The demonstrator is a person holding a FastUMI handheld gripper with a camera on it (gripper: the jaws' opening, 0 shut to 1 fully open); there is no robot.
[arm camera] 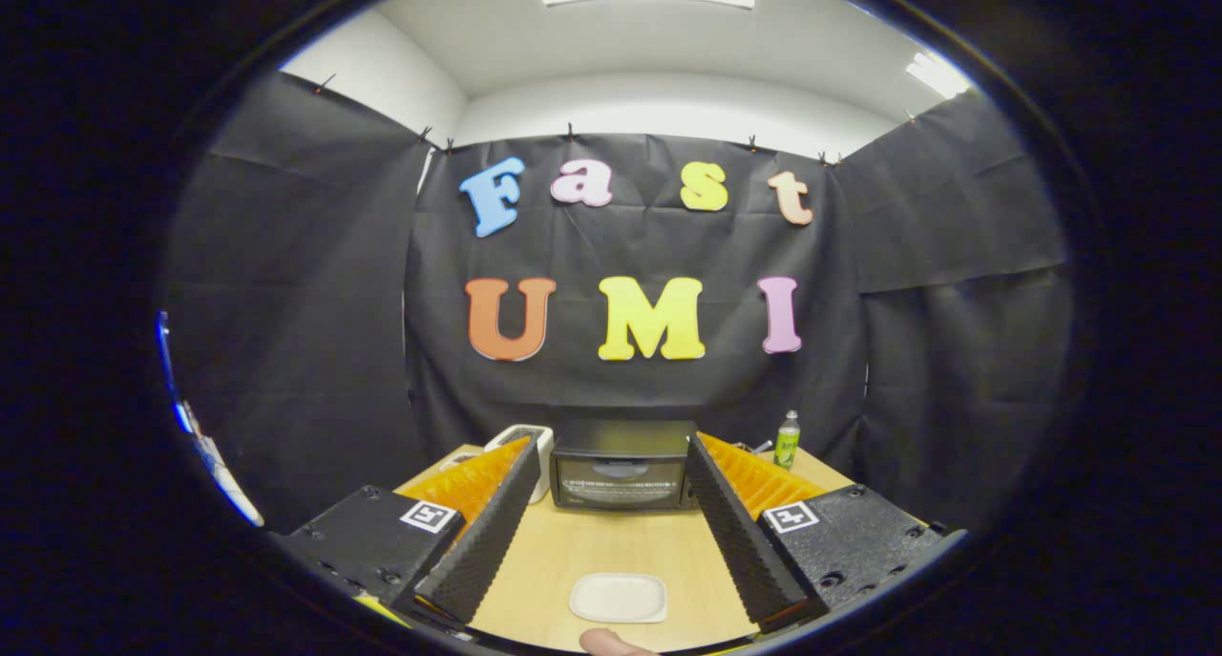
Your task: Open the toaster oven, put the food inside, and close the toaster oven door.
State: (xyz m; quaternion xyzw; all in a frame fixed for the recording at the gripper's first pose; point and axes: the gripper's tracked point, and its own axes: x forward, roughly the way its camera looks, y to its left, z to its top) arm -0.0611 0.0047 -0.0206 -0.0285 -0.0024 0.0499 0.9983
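Gripper view: we are looking forward along the tool (611, 532), whose two fingers are standing wide apart and clamping nothing. We are seeing bare wooden table (611, 541) in the gap between them.

Going from the left, we are noting the left finger (482, 532), with its black ribbed pad facing inward and its orange ribbed back facing outward. A square black-and-white marker (428, 516) is sitting on the black block at its base. Just beyond the tip of this finger, a white appliance (530, 446) is standing on the table, touching or just beside the left side of the toaster oven; we cannot tell which.

At the centre, we are seeing the toaster oven (622, 467), black, at the far end of the table against the booth wall, beyond the fingertips and framed between them. Its door is standing shut. Nearer to us, between the finger bases, a white tray (619, 598) is lying flat on the table, well apart from the oven. It is looking empty. A fingertip (611, 643) of a person is showing just below the tray.

Continuing right, we are noting the right finger (740, 532), with a matching marker (790, 518) at its base. Beyond it, a small bottle (787, 440) with a green label is standing upright near the far right table corner.
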